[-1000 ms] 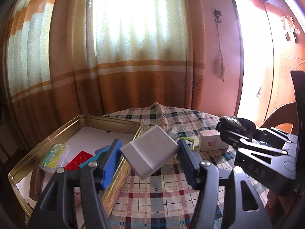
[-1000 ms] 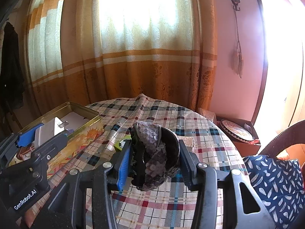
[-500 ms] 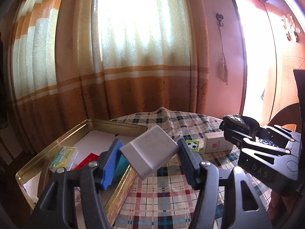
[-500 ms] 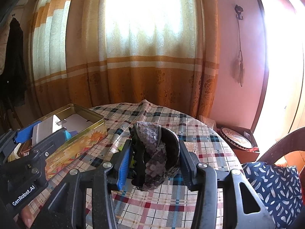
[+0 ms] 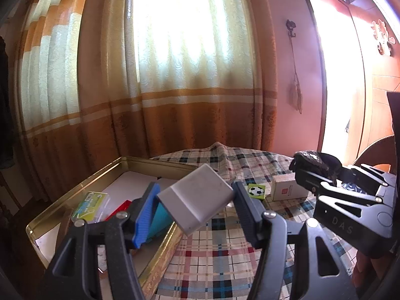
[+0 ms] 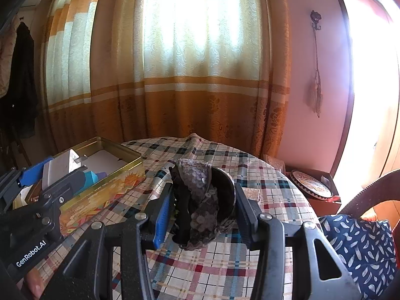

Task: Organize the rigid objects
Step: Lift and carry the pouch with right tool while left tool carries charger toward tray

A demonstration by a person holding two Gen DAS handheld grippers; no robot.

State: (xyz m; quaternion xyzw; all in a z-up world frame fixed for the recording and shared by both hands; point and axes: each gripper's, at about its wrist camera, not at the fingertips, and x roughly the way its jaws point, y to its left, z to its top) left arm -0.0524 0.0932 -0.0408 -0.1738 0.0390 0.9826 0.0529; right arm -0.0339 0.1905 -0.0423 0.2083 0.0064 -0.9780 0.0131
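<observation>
Left claw [image 5: 195, 206] pinches a stiff, slick charger [image 5: 197, 201] by its flats; right claw [image 6: 202, 206] grips a sequined hair clip [image 6: 202, 197], bumpy and probably fragile.

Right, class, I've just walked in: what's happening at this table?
A person is tidying small items into a gold tin on a plaid-covered table. The left hand-held gripper is shut on a white charger, held above the tin's near edge. The right hand-held gripper is shut on a dark sequinned hair clip. A small white box waits on the cloth.
</observation>
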